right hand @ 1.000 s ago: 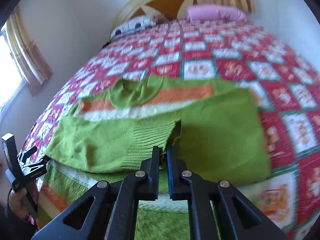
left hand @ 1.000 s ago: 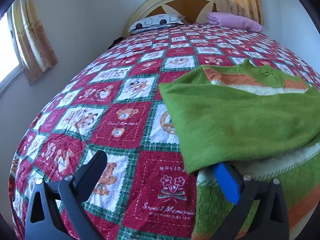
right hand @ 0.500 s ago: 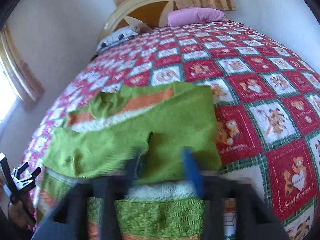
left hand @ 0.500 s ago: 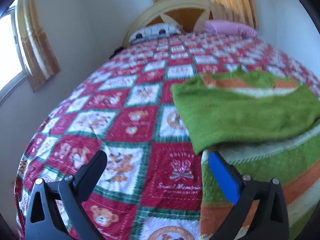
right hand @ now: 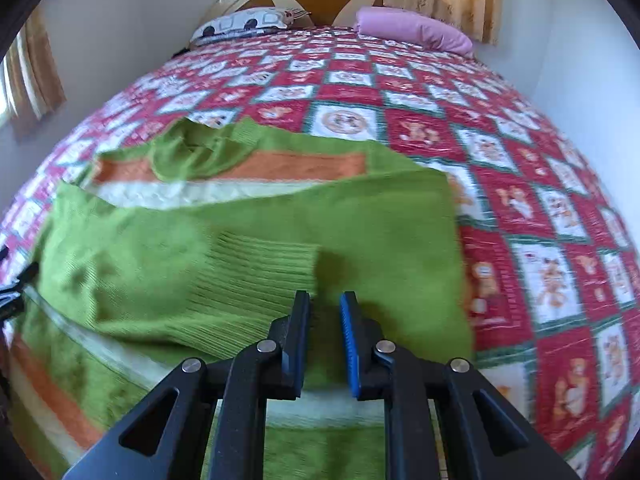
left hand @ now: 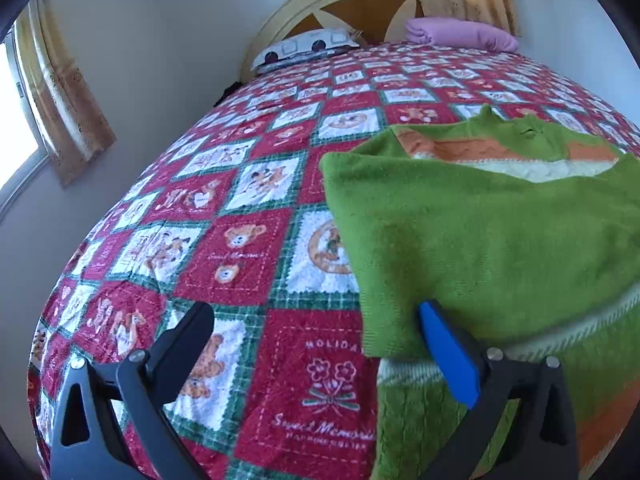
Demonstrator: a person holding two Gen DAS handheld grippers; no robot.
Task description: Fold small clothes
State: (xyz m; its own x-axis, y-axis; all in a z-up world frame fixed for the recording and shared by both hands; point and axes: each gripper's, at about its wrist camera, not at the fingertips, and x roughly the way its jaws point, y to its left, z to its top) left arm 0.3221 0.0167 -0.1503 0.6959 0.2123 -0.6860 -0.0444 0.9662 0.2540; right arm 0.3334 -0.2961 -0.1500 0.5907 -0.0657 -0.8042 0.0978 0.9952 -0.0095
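A green knit sweater (right hand: 256,240) with orange and cream stripes lies on the bed, both sleeves folded across its front; the ribbed cuff (right hand: 256,276) of one sleeve lies over the other. It also shows in the left wrist view (left hand: 500,240). My right gripper (right hand: 325,308) hovers just in front of the cuff, jaws a narrow gap apart, holding nothing. My left gripper (left hand: 316,320) is wide open and empty at the sweater's left edge; its blue-padded finger (left hand: 444,344) is at the folded sleeve's corner, the other over the quilt.
The bed carries a red, white and green teddy-bear quilt (left hand: 248,248). A printed pillow (right hand: 244,24) and a pink pillow (right hand: 416,28) lie by the headboard. A wall and curtained window (left hand: 60,112) are on the left.
My right gripper let go of the sleeve cuff, opened and pulled back, then narrowed to a small gap. The left gripper stayed open, swaying slightly by the sweater's left edge.
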